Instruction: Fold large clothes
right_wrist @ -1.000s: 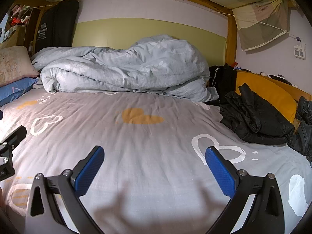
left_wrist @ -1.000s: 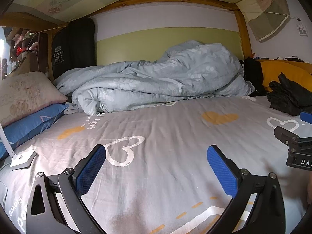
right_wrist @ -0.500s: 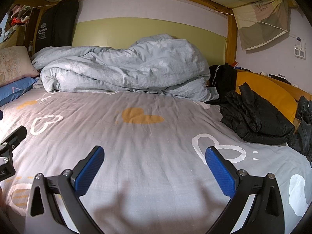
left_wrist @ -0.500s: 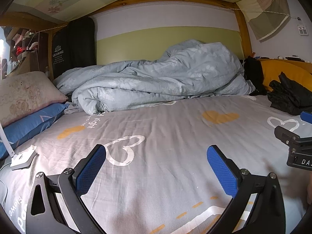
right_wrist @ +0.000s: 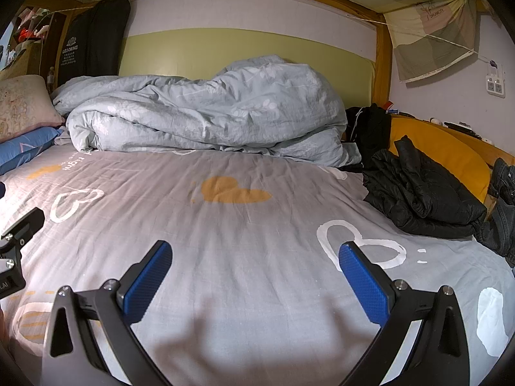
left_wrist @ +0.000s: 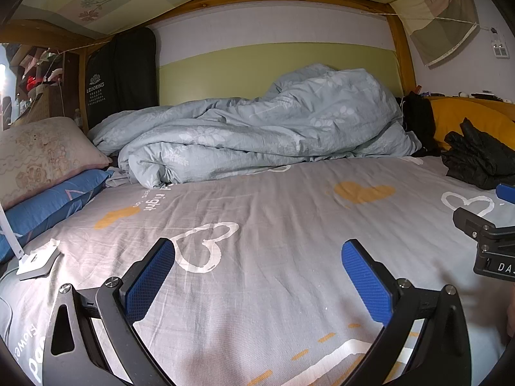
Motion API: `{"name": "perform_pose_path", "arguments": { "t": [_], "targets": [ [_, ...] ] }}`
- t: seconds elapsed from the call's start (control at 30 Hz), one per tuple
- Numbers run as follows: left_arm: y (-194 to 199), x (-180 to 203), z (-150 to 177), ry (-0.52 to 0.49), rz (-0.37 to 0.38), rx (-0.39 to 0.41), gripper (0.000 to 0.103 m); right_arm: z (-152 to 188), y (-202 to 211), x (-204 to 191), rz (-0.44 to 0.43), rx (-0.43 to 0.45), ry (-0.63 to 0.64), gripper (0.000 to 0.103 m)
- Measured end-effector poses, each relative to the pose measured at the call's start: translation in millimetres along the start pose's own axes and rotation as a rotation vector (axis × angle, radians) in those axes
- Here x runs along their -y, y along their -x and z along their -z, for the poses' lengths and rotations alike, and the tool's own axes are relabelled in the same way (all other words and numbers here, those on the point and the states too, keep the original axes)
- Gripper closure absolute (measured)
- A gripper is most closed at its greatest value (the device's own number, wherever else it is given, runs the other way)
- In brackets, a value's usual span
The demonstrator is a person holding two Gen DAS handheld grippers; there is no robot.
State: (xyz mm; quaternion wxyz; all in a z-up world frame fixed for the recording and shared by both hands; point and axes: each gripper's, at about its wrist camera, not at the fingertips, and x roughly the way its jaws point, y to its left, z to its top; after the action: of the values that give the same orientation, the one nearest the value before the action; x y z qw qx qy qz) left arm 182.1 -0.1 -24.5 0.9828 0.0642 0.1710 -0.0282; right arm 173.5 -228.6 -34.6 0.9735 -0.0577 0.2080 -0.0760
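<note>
A black puffy jacket (right_wrist: 421, 193) lies crumpled on the right side of the bed, against a yellow cushion (right_wrist: 444, 151); the same jacket (left_wrist: 479, 157) sits at the right edge of the left wrist view. My right gripper (right_wrist: 256, 276) hovers open over the grey heart-print sheet (right_wrist: 231, 234), left of the jacket and well short of it. My left gripper (left_wrist: 257, 276) is open too, over the sheet further left, nothing between its blue pads. Each gripper's body shows at the other view's edge.
A bunched pale blue duvet (left_wrist: 257, 128) fills the back of the bed. Pillows (left_wrist: 42, 173) are stacked at the left, with a white charger (left_wrist: 37, 259) beside them. Dark jeans (right_wrist: 502, 212) lie at the far right. A wooden frame (right_wrist: 383, 54) surrounds the bed.
</note>
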Motion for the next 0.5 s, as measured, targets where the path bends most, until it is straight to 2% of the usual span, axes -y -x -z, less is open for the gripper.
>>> {"name": "perform_pose_path", "arguments": {
  "t": [0.5],
  "targets": [
    [-0.3, -0.1, 0.2, -0.003, 0.0, 0.004, 0.0, 0.4, -0.4, 0.0, 0.0, -0.002, 0.0, 0.0]
  ]
}}
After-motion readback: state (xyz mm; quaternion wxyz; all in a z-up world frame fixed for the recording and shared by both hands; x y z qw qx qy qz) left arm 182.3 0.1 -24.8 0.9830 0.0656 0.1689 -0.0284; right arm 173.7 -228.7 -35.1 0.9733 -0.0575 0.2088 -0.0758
